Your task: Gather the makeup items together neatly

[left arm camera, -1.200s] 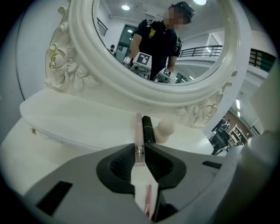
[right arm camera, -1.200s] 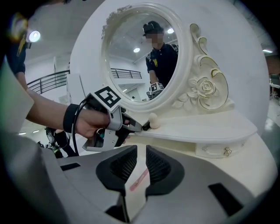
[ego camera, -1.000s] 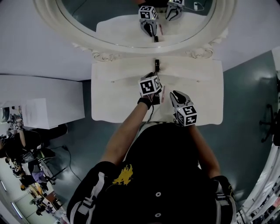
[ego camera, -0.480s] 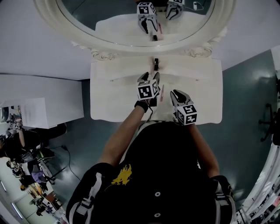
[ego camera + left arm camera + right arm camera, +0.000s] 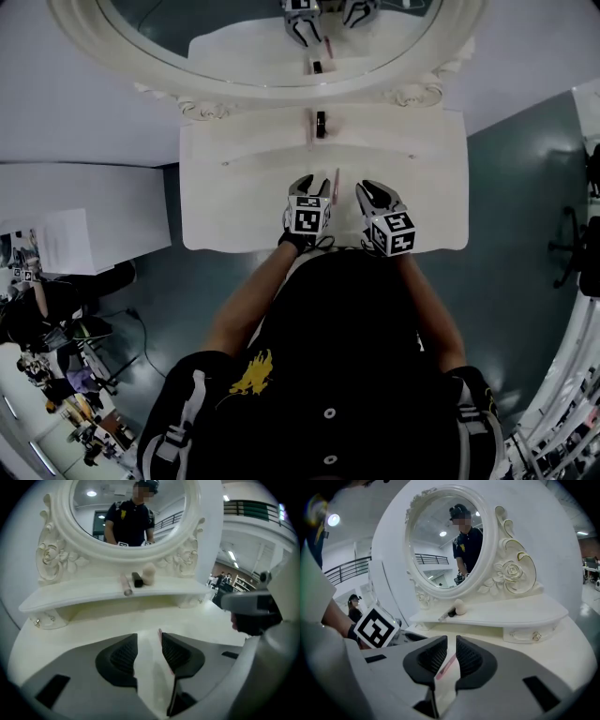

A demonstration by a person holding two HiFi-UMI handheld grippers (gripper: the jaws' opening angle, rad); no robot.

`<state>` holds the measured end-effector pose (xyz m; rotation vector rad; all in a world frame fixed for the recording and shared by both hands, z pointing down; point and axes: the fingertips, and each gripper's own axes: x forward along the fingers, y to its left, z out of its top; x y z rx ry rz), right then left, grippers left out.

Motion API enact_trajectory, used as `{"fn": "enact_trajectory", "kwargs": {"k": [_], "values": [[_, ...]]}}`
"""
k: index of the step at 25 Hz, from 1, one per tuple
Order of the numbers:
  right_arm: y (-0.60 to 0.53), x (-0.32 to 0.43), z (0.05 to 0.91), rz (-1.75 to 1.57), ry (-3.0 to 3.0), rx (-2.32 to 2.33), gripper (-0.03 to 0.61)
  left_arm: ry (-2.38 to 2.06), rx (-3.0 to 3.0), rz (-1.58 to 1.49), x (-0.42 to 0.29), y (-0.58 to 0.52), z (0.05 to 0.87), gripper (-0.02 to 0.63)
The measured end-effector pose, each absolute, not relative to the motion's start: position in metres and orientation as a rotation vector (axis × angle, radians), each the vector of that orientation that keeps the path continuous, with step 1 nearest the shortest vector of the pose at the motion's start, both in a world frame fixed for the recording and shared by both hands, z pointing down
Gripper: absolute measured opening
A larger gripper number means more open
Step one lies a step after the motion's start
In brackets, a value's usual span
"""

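The left gripper [image 5: 310,185] had come back off the shelf [image 5: 403,127] and sat low over the front of the surface [image 5: 225,202]. A second earlier it was reached in at the shelf's edge, right by the black item [image 5: 137,579]. Its jaws had just been closing from a wider spread and stood a moderate gap apart with nothing pinched. Only a sliver of the pink stick [image 5: 336,181] showed along the inner edge of one jaw, and it lay flat on the surface. I read this as a drop-off completed. On the shelf, below the mirror [image 5: 234,42], the pink tube [image 5: 125,585], the black item and the beige puff [image 5: 149,573] sat side by side, close together or touching. In the earliest head view I could make out only the dark item there, with the gripper over it. The pink stick was the one piece apart from that group. It was down on the surface between the two grippers, just right of the left gripper's tips, seemingly where it had lain before. My judgement was that the stick was the next pick, to go up beside the others. The right gripper [image 5: 372,192] had kept its place. Its jaws were narrow but not closed and held nothing, and the stick showed through the gap beyond them.
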<state>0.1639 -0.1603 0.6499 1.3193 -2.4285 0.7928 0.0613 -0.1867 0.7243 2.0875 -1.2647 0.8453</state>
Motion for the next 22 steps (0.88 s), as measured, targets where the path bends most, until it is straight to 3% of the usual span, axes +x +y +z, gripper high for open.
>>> {"fn": "enact_trajectory", "kwargs": {"k": [6,7,8,11,22], "values": [[-0.153,0.172,0.650,0.789,-2.410,1.329,0.067,-1.019,2.062,1.016,0.107,-0.148,0.775,0.170],[-0.152,0.174,0.650,0.786,-2.405,1.333,0.067,-1.026,2.068,1.041,0.109,-0.147,0.780,0.155],[-0.151,0.176,0.650,0.785,-2.402,1.340,0.067,-1.050,2.080,1.056,0.108,-0.147,0.782,0.083],[-0.150,0.185,0.651,0.789,-2.391,1.374,0.064,-1.053,2.132,1.070,0.103,-0.148,0.783,0.063],[-0.150,0.193,0.650,0.782,-2.379,1.406,0.061,-1.081,2.063,0.824,0.072,-0.142,0.743,0.061]]}}
